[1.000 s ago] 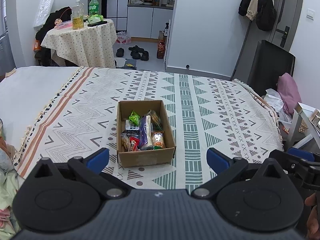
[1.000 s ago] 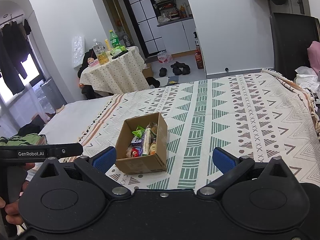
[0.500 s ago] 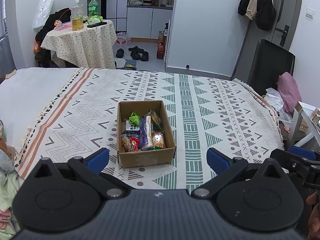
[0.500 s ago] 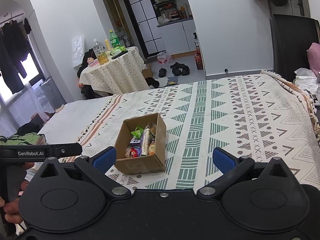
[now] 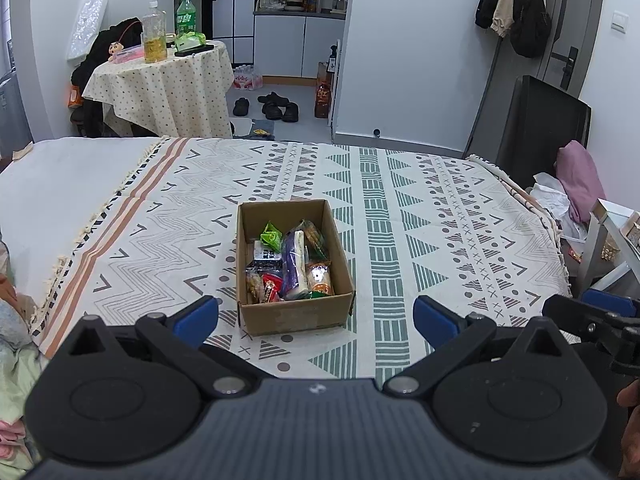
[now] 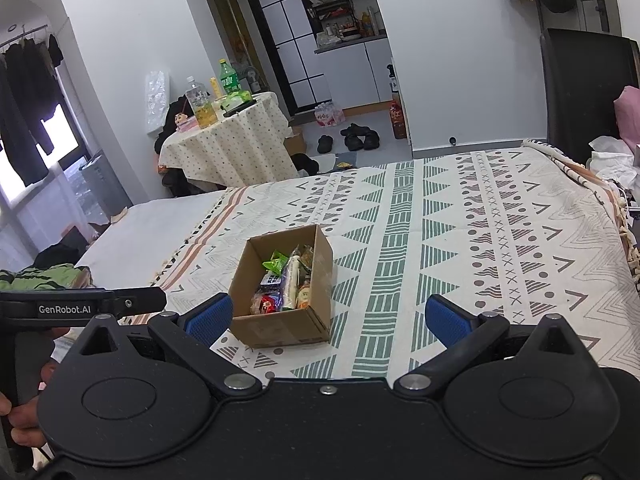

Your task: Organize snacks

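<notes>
While both grippers hang over the near edge of the bed, a brown box sits on the patterned blanket between them.

Far to the left, in the room behind the bed, a small round table wears a dotted cloth. Two bottles stand on it.

Next comes the left gripper. Its blue fingers are wide apart and hold nothing. The box sits just past them, a bit left of the middle of the gap. It is close to the near edge of the bed and well away from the side edges.

The box is open on top. Snacks fill it. A green packet lies near the back wall. A long purple and white pack lies down the middle. A small red packet is at the front, and an orange one is in the front right corner.

Then comes the right gripper. Its blue fingers are wide apart too, with nothing between them. In the right wrist view the box sits just past the left finger, not touching it. A hand shows at the left edge of that view, on the handle of the other gripper.

On the far right, past the bed's right edge, a black chair stands by the wall, with a pink cloth near it.
</notes>
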{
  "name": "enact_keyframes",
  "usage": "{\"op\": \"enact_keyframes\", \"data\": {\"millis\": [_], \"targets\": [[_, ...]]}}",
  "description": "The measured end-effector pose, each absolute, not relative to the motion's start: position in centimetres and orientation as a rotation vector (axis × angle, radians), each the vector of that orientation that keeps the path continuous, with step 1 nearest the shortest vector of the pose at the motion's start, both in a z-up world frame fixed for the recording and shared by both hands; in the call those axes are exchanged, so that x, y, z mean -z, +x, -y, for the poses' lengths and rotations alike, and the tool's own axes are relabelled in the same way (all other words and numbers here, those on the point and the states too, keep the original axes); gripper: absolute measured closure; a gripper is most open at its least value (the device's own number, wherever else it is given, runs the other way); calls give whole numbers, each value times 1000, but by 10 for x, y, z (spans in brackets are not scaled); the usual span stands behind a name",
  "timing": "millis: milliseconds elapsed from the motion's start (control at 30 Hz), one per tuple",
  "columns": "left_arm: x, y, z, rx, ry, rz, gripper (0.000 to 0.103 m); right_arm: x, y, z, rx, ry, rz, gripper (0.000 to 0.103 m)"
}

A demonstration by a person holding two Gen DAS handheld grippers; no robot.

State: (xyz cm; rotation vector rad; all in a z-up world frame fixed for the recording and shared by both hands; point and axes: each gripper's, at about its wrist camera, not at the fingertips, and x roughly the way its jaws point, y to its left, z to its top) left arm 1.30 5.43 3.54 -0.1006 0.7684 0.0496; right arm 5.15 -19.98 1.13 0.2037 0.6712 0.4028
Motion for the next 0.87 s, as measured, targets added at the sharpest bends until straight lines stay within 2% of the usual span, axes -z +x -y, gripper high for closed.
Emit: {"op": "enact_keyframes", "data": {"millis": [867], "targets": [[-27, 16, -52, -38, -96, -784, 0, -4, 52, 201, -388, 195, -684, 0]]}}
